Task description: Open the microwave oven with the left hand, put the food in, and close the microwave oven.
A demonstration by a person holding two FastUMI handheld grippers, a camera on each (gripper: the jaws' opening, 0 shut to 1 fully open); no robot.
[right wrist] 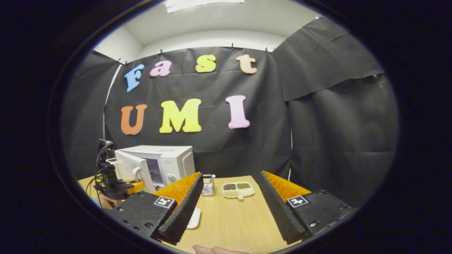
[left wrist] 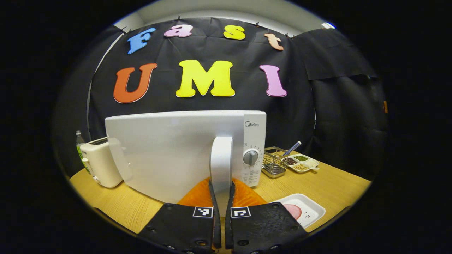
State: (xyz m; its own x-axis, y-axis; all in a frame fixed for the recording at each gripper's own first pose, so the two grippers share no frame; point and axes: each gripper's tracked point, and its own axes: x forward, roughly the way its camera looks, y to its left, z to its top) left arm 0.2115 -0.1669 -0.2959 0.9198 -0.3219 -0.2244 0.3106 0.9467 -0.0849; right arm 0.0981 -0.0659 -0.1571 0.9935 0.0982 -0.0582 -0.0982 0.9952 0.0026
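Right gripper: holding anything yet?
No. In the right gripper view the right gripper has its fingers spread wide over bare wooden table, with nothing between them.

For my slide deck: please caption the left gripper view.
Left gripper shut on white microwave door handle, door partly open.
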